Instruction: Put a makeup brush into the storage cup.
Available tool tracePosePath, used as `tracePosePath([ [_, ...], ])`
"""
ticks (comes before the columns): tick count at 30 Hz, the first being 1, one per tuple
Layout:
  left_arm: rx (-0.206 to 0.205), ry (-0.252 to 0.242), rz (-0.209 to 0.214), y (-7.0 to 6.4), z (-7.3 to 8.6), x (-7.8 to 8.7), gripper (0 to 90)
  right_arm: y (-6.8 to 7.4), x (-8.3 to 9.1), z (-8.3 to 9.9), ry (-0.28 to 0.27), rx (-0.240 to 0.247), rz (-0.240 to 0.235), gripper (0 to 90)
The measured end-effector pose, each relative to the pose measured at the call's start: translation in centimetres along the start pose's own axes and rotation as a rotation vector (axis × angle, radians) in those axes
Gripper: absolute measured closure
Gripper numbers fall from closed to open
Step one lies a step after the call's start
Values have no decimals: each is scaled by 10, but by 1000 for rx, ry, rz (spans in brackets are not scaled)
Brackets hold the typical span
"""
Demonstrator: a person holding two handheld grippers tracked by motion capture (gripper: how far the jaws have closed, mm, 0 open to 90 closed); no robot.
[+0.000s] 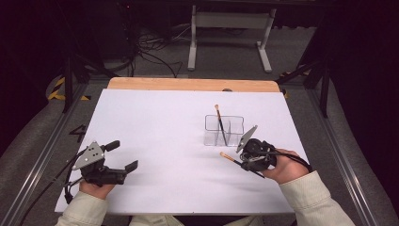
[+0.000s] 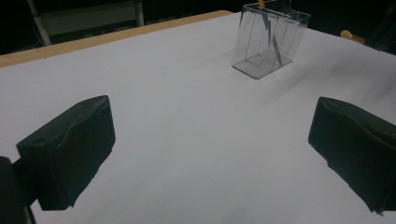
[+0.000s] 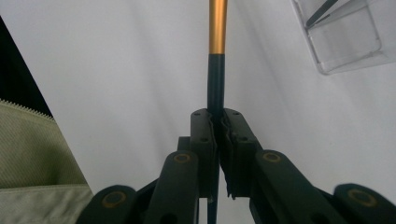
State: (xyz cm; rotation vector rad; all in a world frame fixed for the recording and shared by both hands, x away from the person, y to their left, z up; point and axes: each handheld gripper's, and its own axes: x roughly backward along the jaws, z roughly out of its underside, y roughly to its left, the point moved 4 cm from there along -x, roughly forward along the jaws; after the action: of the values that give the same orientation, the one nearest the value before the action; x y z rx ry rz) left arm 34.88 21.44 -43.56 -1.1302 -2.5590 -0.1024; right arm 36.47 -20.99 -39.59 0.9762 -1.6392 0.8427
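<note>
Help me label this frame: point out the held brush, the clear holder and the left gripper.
brush [image 3: 215, 84]: right gripper view, dark handle just above the jaws.
holder [image 2: 261, 46]: left gripper view, clear front wall.
left gripper [image 1: 126, 155]: high view, midway between its open fingertips.

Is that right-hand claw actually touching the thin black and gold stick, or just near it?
Touching. In the right gripper view, the right gripper has its jaws closed on the stick's black shaft, with no gap.

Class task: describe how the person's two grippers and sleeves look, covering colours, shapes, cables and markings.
Both the left gripper and the right gripper are black, each topped by a grey three-cornered plate and trailing a black cable. The right gripper's linkage carries gold-ringed pivots. The sleeves are pale beige.
</note>
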Motion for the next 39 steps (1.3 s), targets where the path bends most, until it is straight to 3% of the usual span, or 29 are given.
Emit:
tracePosePath([
  [12, -1, 4, 1, 0, 0, 0, 13, -3, 10, -1, -65, -19, 11, 842],
  [25, -2, 0, -1, 0, 0, 0, 13, -7, 26, -1, -221, -43, 38, 842],
  [39, -5, 2, -2, 0, 0, 0, 13, -10, 32, 0, -315, -67, 47, 842],
])
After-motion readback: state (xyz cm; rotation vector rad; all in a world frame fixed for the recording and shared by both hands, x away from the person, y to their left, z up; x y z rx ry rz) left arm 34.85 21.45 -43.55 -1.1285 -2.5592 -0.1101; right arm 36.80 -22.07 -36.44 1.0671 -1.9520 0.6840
